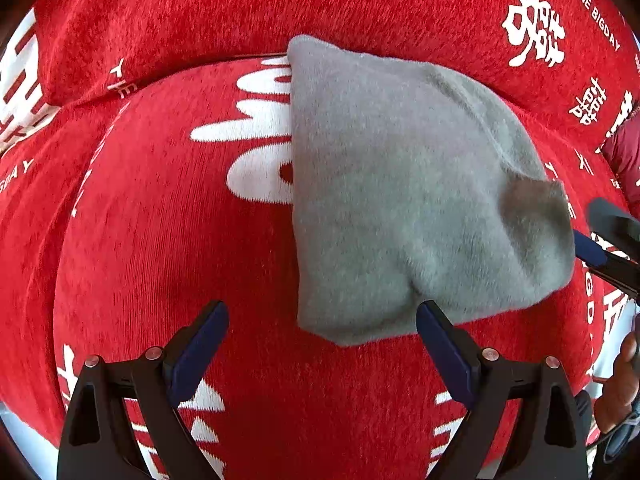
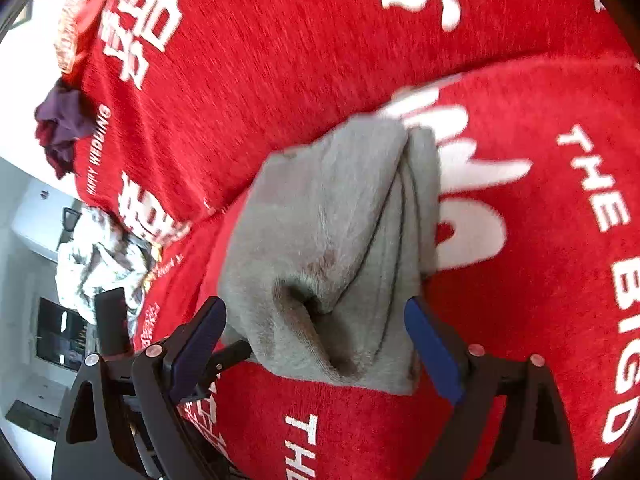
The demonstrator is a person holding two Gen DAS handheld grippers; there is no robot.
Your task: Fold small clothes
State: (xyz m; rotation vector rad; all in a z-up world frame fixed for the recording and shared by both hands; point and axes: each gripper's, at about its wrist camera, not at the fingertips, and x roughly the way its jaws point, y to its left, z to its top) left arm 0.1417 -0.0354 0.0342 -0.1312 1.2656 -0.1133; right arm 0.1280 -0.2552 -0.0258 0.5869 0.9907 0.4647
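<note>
Garment: a small grey knitted garment (image 1: 404,200) lies folded on the red cover (image 1: 168,240), and in the left wrist view it looks flat, with one straight edge running down its left side.
Fold detail: from the right wrist view the same grey piece (image 2: 332,248) shows several stacked layers along one side and a dark hollow at its near end.
Surface: the red cover carries white lettering and big white characters; "THE BIGDAY" reads clearly in both views, and the grey piece hides part of a large white character.
Backrest: a second red cushion (image 1: 240,12) rises behind the seat, same print, with a seam where the two meet, so this looks like a sofa.
Left claw: the left claw (image 1: 322,322) hangs over the cover with its blue-padded fingers wide apart and nothing between them; its right finger (image 1: 442,344) is at the near corner of the grey piece, and contact is not clear.
Right claw: the right claw (image 2: 316,320) is spread wide too, the near end of the grey piece sitting between the fingers with the pads not pressing on it.
Cross view: a blue-padded tip of the right claw (image 1: 592,252) pokes in at the far right of the left wrist view, right at the garment's right edge.
Hand: part of a hand (image 1: 620,384) shows at the right edge.
Other clothes: a purple and dark red bundle (image 2: 60,128) and a pale crumpled cloth (image 2: 96,264) sit at the cover's far end.
</note>
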